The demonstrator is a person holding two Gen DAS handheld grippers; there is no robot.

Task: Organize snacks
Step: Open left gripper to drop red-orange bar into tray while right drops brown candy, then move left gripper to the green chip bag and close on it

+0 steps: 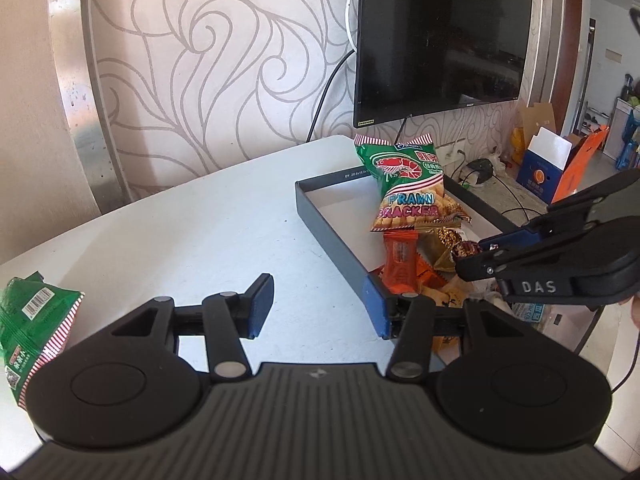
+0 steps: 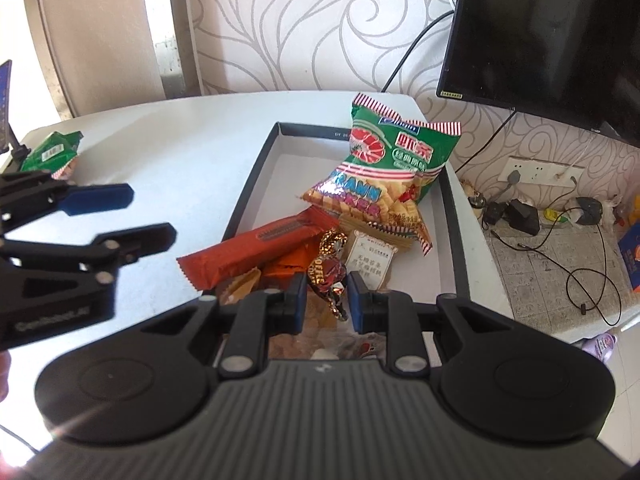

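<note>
A dark-rimmed box tray (image 2: 250,184) on the white table holds a prawn cracker bag (image 2: 384,168), an orange bar (image 2: 256,248), a white sachet (image 2: 370,260) and several small sweets. My right gripper (image 2: 328,302) hangs over the tray's near end, shut on a foil-wrapped coffee candy (image 2: 326,276). In the left wrist view that candy (image 1: 464,249) shows at the right gripper's tips (image 1: 472,256). My left gripper (image 1: 316,308) is open over bare table left of the tray (image 1: 332,232), with nothing between its fingers. A second green snack bag (image 1: 32,320) lies at the table's left edge.
A black TV (image 1: 440,36) hangs on the patterned wall behind the table. Right of the table, lower down, are a power strip (image 2: 536,172), cables, adapters and cardboard boxes (image 1: 544,164). The left gripper (image 2: 148,214) reaches in from the left.
</note>
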